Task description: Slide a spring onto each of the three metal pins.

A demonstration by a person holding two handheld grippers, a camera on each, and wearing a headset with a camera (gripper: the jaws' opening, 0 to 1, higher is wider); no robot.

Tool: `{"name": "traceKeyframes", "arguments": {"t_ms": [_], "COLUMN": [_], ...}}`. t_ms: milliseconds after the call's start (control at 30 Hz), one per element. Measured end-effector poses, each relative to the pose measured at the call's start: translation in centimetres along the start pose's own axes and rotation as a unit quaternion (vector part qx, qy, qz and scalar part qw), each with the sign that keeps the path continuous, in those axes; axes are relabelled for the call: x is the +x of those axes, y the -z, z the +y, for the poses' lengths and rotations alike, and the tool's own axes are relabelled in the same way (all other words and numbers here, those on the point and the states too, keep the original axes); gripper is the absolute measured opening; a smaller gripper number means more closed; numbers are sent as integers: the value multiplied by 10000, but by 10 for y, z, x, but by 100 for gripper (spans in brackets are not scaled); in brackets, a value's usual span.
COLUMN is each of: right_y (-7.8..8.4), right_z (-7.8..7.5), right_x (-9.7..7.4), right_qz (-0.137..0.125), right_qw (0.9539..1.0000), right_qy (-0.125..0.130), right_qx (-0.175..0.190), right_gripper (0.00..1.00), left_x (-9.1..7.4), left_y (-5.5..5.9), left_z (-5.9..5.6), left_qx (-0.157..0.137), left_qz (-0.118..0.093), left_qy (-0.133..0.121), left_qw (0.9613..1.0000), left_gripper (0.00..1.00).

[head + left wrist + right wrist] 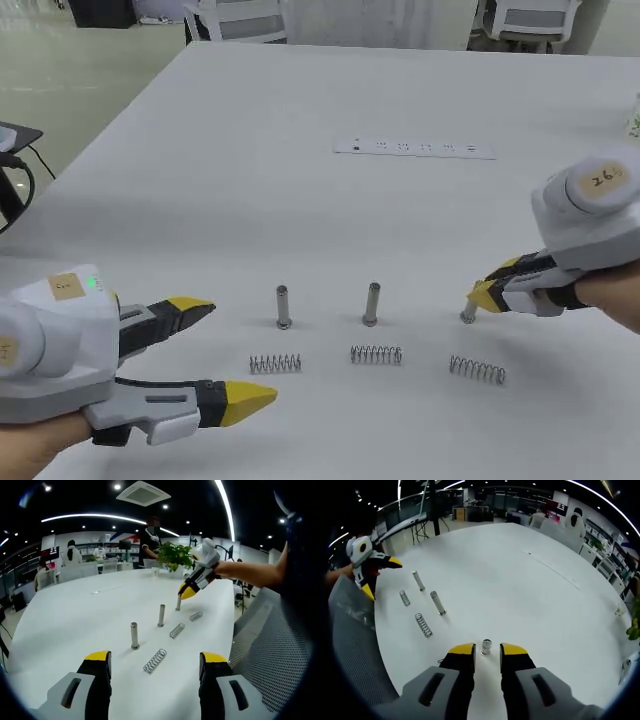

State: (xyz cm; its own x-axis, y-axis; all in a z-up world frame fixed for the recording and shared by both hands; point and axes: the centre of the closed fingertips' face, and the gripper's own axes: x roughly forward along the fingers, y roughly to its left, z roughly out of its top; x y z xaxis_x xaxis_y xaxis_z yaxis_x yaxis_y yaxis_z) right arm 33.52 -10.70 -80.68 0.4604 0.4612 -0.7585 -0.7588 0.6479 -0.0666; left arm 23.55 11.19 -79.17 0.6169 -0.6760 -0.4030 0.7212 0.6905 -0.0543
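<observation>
3 pins stand upright on the table (400,220), and 3 springs lie flat, 1 just in front of each. Right of the middle pin (371,303), the right pin (485,646) sits between the narrowly parted jaws of the right gripper (478,297), a gap either side, unpinched. Its spring (477,370) lies crosswise, nearer the person. The left gripper (235,350), spread wide, hovers left of the middle pin, closest to the left spring (275,364).

Was bright and even, lit from ceiling strips (100,516) and spot lamps (118,487) overhead, both blown out to white. Threw only faint, soft shadows on the white table (400,220) under the left gripper (241,350) and beneath the right gripper (478,296). Looked sharp between the tongs in the head view. Bent strongly toward the edges in both gripper views, softer far beyond the jaw tips.
</observation>
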Motion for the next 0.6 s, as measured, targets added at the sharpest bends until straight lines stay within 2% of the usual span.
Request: {"name": "traceKeyframes", "arguments": {"t_ms": [267, 600], "right_y": [7, 18], "right_z": [-4, 1], "right_x": [-10, -18], "right_qz": [-56, -28], "right_qw": [10000, 10000], "right_qy": [29, -31], "right_qx": [66, -2], "right_gripper": [18, 21], "left_x": [0, 0], "left_y": [0, 0], "left_z": [-1, -1], "left_qx": [5, 14], "left_qz": [1, 12], "left_qy": [7, 10], "left_qw": [10000, 10000], "left_gripper": [68, 68]}}
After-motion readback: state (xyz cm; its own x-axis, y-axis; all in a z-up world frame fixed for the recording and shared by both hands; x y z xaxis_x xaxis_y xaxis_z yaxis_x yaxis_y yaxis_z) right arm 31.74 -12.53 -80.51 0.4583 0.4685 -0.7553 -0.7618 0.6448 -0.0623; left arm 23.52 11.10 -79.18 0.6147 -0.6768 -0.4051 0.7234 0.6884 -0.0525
